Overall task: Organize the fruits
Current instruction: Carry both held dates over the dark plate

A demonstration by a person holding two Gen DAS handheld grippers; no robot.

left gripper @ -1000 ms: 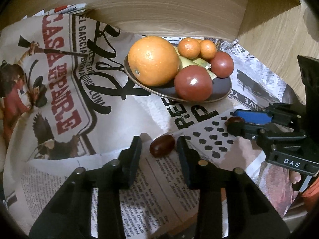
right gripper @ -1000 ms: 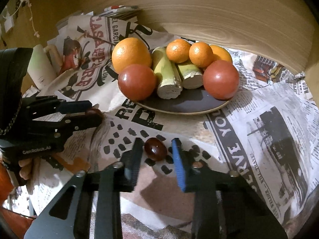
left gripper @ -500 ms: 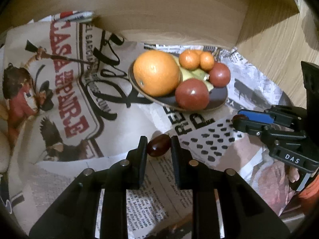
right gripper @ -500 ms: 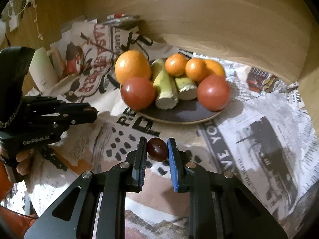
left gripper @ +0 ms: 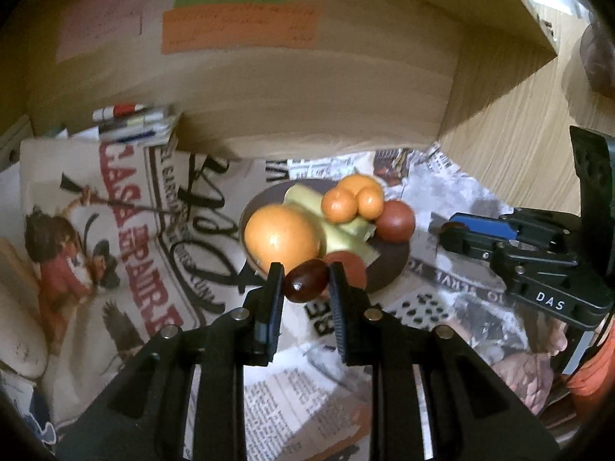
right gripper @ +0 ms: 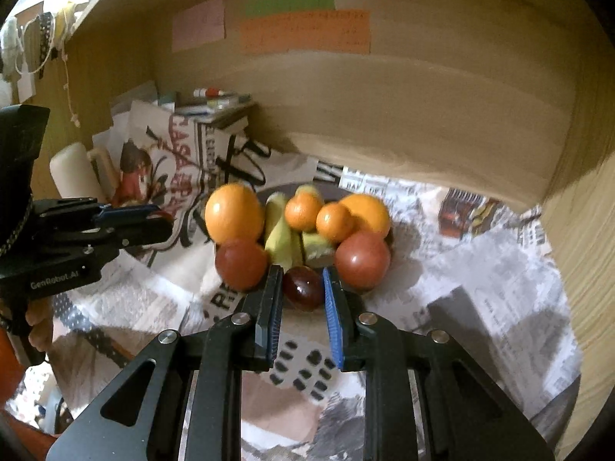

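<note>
My left gripper [left gripper: 305, 282] is shut on a small dark red fruit [left gripper: 305, 280] and holds it above the near rim of the dark plate [left gripper: 392, 265]. My right gripper [right gripper: 301, 286] is shut on another small dark red fruit [right gripper: 303, 288], held in front of the plate [right gripper: 334, 191]. The plate carries a large orange [left gripper: 282, 238], small mandarins [left gripper: 338, 205], pale green banana pieces [left gripper: 346, 234] and red round fruits [left gripper: 396, 221]. Each gripper shows in the other's view: the right at the right edge [left gripper: 447, 230], the left at the left edge [right gripper: 161, 223].
Newspaper sheets [left gripper: 127, 230] cover the desk. A wooden back panel [left gripper: 307, 88] with coloured sticky notes [left gripper: 238, 30] stands behind the plate, and a wooden side wall [right gripper: 584, 249] on the right. Pens and papers [left gripper: 130, 123] lie at the back left. A white roll [right gripper: 73, 171] lies on the left.
Both grippers closed on the small dark fruits that lay on the newspaper and lifted them up, moving toward the plate.
</note>
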